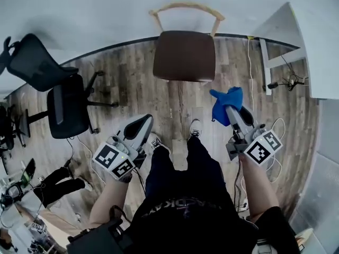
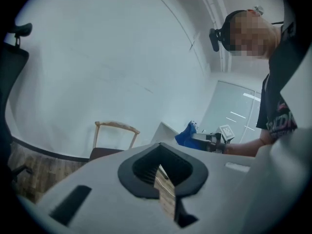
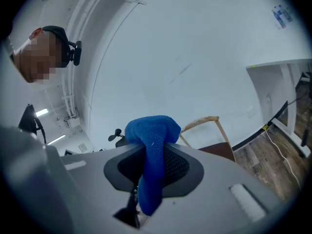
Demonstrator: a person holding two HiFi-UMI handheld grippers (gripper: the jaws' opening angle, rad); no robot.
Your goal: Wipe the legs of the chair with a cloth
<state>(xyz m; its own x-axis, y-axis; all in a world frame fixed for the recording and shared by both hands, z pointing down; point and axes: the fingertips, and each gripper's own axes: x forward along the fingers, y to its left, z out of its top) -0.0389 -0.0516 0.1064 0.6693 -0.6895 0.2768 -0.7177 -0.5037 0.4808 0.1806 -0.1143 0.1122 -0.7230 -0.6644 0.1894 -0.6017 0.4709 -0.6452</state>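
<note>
Right gripper view: the right gripper has its jaws shut tight on a blue cloth. The cloth sticks up above the jaws and hangs down between them. The left gripper has its jaws pressed together with nothing in them. In the head view both grippers are up in the air over the wooden floor. The chair with the brown seat stands ahead by the white wall, well apart from the cloth. A black office chair stands off to the left.

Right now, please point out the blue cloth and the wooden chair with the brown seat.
blue cloth (image 1: 222, 101), head view, its bunched middle.
wooden chair with brown seat (image 1: 184, 54), head view, seat centre.
</note>
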